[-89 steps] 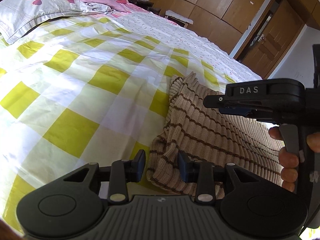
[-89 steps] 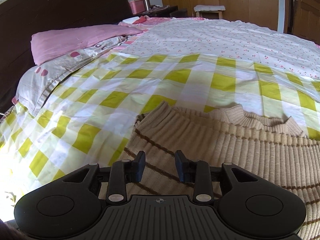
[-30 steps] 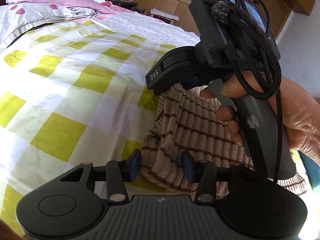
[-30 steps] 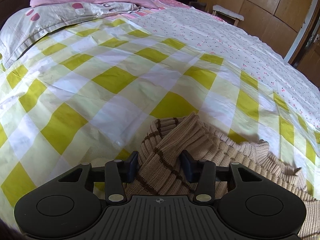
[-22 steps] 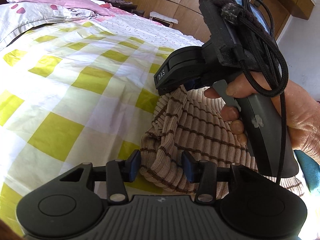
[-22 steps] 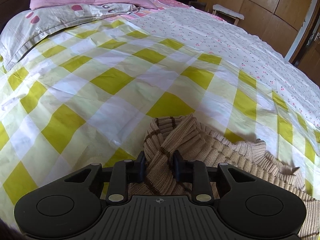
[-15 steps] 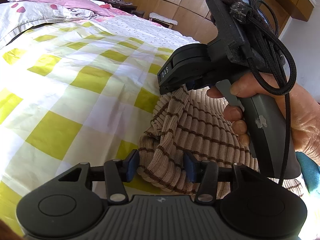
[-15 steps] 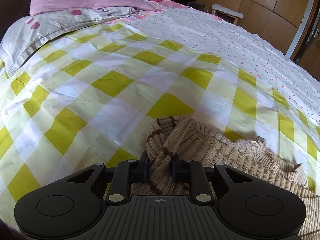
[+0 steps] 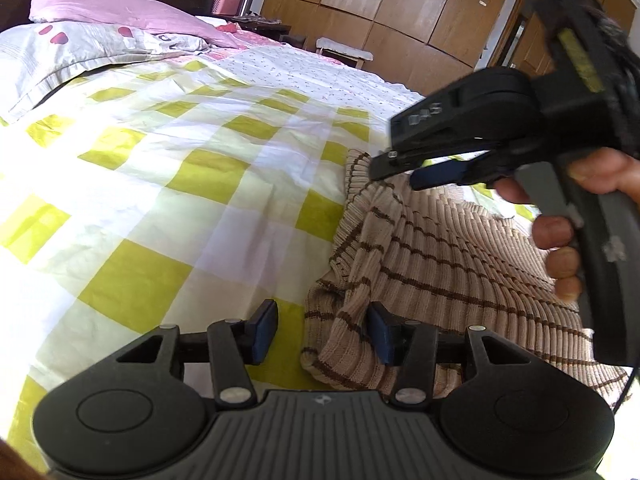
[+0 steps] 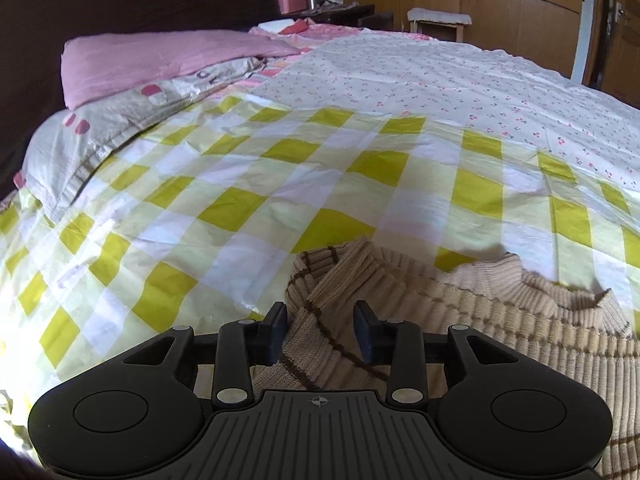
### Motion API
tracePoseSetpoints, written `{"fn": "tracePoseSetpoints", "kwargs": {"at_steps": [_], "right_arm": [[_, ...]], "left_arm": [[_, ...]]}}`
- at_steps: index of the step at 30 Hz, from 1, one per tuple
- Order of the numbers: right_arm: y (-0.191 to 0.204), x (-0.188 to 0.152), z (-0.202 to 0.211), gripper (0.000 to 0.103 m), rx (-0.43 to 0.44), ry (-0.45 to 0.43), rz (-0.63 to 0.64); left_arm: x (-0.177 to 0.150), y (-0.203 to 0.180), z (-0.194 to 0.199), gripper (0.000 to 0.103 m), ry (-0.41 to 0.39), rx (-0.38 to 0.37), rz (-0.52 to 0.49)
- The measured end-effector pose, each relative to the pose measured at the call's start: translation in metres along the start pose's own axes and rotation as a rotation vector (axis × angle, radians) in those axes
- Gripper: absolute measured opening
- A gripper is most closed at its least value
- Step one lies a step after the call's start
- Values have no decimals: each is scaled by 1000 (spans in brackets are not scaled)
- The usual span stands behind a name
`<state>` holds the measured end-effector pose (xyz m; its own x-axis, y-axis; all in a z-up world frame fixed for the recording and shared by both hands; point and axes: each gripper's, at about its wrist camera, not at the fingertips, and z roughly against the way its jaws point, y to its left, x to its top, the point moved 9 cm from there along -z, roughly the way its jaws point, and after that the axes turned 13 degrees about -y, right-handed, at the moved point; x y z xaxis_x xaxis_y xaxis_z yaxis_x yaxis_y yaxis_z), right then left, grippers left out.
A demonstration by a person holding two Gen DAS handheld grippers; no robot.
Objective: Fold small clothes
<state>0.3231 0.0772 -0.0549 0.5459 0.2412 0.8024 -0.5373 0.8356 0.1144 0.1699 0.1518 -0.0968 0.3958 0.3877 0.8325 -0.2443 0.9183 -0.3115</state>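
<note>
Beyond both sets of fingers a yellow-checked bedspread runs to two pillows and wooden cupboards; the right gripper and hand block the left view's right side; a striped beige sweater lies rumpled, stretching rightward; right jaws just opened, a fold loose between them; left gripper stands part open, its right finger at the sweater's corner, the left clear

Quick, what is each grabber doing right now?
Left gripper: open, sweater edge between its fingers.
Right gripper: just opened, sweater fold lying loose between its fingers.
</note>
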Motion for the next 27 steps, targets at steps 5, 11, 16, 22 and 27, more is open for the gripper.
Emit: {"fn": "tracePoseSetpoints", "kwargs": {"at_steps": [5, 11, 16, 22, 27], "right_arm": [[-71, -1, 49, 37, -64, -68, -127], [-178, -26, 112, 40, -205, -116, -249], [-241, -58, 141, 44, -268, -114, -343], [-277, -90, 154, 49, -216, -83, -460], [-296, -113, 166, 52, -162, -66, -524]], "left_arm": [[4, -5, 5, 54, -52, 25, -66], [14, -43, 26, 53, -173, -1, -236], [5, -107, 38, 54, -192, -144, -328], [-39, -191, 43, 54, -130, -315, -474], [-79, -245, 52, 54, -88, -419, -591]]}}
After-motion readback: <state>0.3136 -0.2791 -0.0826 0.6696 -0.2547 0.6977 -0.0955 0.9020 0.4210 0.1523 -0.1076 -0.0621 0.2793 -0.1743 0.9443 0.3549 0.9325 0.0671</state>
